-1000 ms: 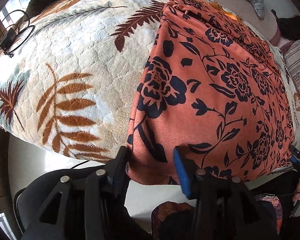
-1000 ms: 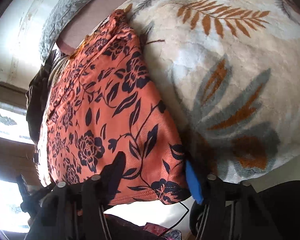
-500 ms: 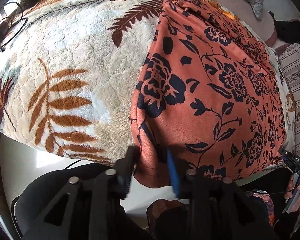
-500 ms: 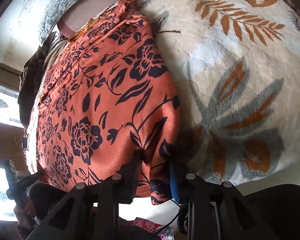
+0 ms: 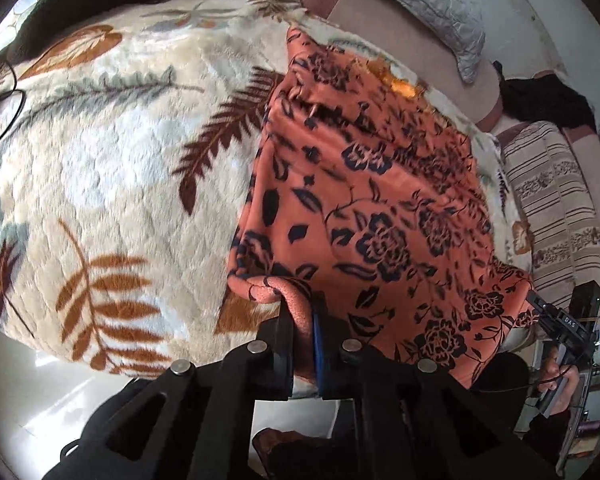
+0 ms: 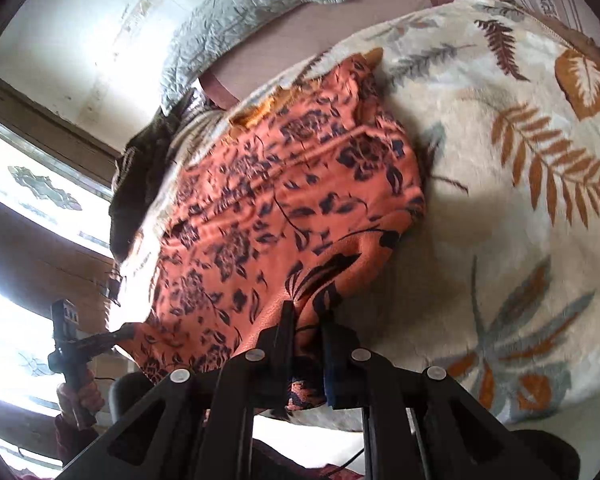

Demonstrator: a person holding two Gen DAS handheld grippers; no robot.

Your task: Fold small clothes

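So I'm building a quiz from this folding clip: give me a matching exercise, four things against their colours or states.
Things:
1. garment
2. blanket
3. pillow
4. left gripper

States:
a. grey, crinkled
b. cream with leaf print
c. shut on a near corner
d. orange with dark flowers

Pairs: 1-d, 2-b, 3-a, 4-c

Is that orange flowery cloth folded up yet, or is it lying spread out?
Mostly spread, fold just starting: the orange cloth lies open across the blanket, near corners lifted and pinched by the left gripper and right gripper.
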